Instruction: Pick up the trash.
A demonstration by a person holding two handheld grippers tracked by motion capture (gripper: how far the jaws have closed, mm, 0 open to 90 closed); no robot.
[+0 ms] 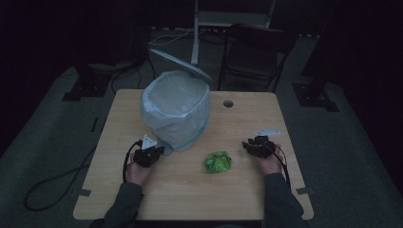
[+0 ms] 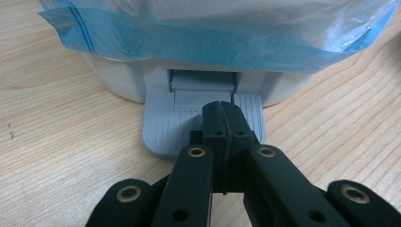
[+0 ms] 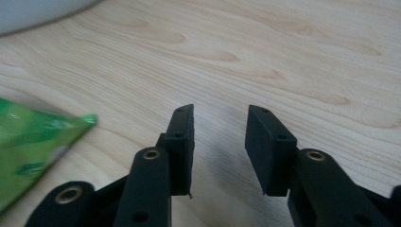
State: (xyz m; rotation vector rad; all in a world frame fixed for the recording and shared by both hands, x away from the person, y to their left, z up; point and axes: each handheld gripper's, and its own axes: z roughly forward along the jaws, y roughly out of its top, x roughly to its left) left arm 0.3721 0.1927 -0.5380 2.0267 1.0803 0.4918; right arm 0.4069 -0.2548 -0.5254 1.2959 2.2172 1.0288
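Observation:
A white pedal bin (image 1: 177, 110) lined with a pale blue bag stands on the wooden table (image 1: 190, 185), its lid (image 1: 183, 61) raised. My left gripper (image 1: 158, 150) is shut, its tips resting on the bin's grey foot pedal (image 2: 163, 127). The bag's blue edge (image 2: 189, 45) hangs over the bin's base. A crumpled green wrapper (image 1: 218, 162) lies on the table between my hands. My right gripper (image 1: 248, 144) is open just right of the wrapper (image 3: 33, 146), with nothing between its jaws.
A round cable hole (image 1: 228, 103) sits near the table's far edge. Behind the table stand a dark folding chair (image 1: 254, 54) and a white stand (image 1: 197, 28). Cables trail over the floor at the left (image 1: 52, 183).

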